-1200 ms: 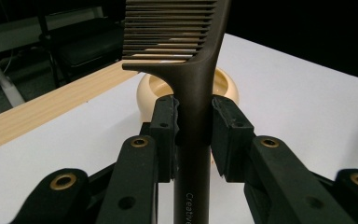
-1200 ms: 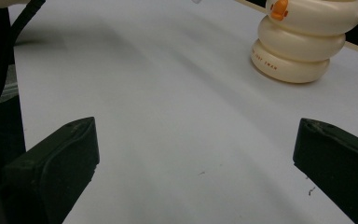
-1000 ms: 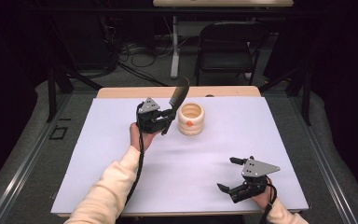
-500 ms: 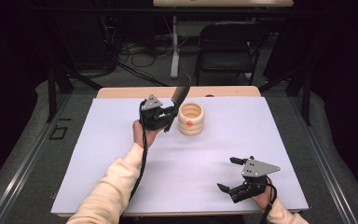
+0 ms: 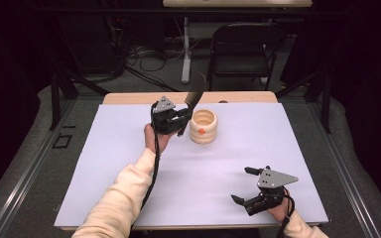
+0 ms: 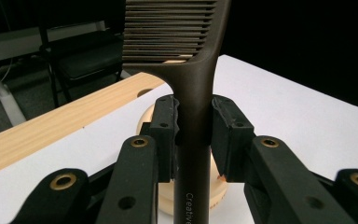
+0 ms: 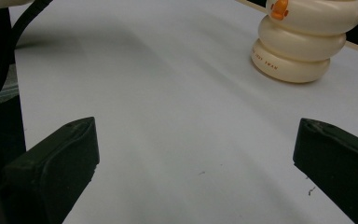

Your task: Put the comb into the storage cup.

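Gripping the smooth dark brown plastic comb [image 6: 193, 107] by its handle, teeth upward, the left gripper [image 5: 178, 119] holds it near the table's far edge, touching the ribbed, glossy cream holder [image 5: 203, 126]; tilting could knock it over. The right gripper [image 5: 247, 186] rests wide open, empty, by the near right corner.

One comb [image 5: 193, 97], dark brown. One cream ringed holder [image 5: 204, 126], with one orange spot on it. Two claws: a left claw [image 5: 181, 118] and a right claw [image 5: 243, 184]. One worktop [image 5: 129, 94] under one white sheet [image 5: 203, 168]. One folding chair [image 5: 240, 49] stands behind.
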